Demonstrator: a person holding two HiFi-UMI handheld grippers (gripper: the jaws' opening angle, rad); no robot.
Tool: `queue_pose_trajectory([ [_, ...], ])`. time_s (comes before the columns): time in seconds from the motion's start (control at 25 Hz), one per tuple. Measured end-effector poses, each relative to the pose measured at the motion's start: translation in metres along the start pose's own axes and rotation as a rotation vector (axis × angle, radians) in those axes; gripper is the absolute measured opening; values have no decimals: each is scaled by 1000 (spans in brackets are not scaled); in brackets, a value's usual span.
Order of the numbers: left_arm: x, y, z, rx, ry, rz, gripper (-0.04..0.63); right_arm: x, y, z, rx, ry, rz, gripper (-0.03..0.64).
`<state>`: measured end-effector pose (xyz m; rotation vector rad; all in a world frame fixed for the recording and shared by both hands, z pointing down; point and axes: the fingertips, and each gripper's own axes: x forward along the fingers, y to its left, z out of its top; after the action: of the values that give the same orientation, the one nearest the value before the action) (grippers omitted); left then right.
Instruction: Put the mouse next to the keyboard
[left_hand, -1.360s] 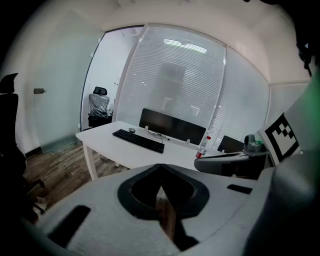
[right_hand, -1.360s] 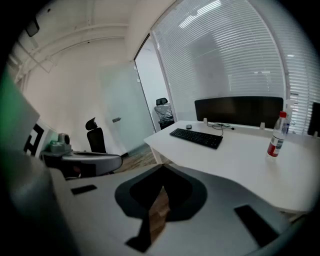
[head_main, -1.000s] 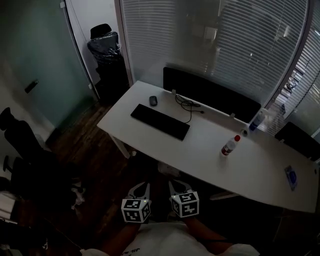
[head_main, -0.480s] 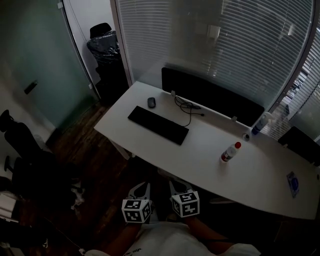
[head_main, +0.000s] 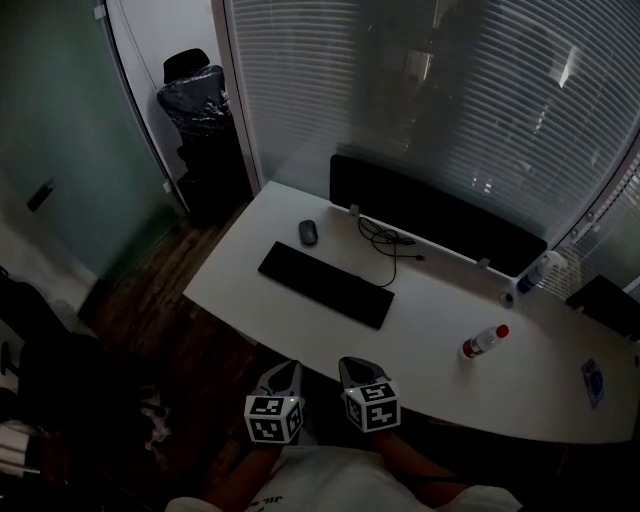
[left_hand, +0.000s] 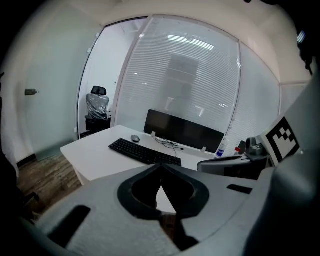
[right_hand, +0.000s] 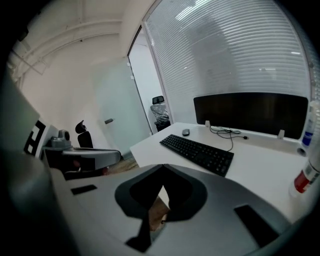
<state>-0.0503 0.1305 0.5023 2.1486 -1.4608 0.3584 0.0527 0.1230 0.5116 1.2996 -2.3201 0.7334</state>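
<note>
A small dark mouse lies on the white desk, just beyond the far left end of the black keyboard and apart from it. Both show in the left gripper view, mouse and keyboard, and in the right gripper view, mouse and keyboard. My left gripper and right gripper hang side by side in front of the desk's near edge, well short of the keyboard. Each is shut with nothing between its jaws.
A black panel stands along the desk's back edge with a loose cable before it. A red-capped bottle and another bottle stand on the right. A wrapped chair is at the far left corner.
The head view has shifted, so the desk sits a little lower and further right in the picture. Both grippers stay shut at the same spot.
</note>
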Motion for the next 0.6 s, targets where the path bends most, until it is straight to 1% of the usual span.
queue_pose_trajectory([
  [0.2, 34, 57, 48, 50, 17, -42, 5, 63, 11, 53, 34, -22, -28, 3],
  [0.36, 58, 95, 74, 66, 25, -67, 5, 100, 14, 81, 48, -38, -60, 3],
  [0.48, 70, 110, 88, 80, 38, -83, 5, 116, 13, 96, 66, -45, -86, 3],
  [0.6, 84, 108, 96, 70, 49, -112, 5, 122, 3, 107, 72, -41, -112, 3],
])
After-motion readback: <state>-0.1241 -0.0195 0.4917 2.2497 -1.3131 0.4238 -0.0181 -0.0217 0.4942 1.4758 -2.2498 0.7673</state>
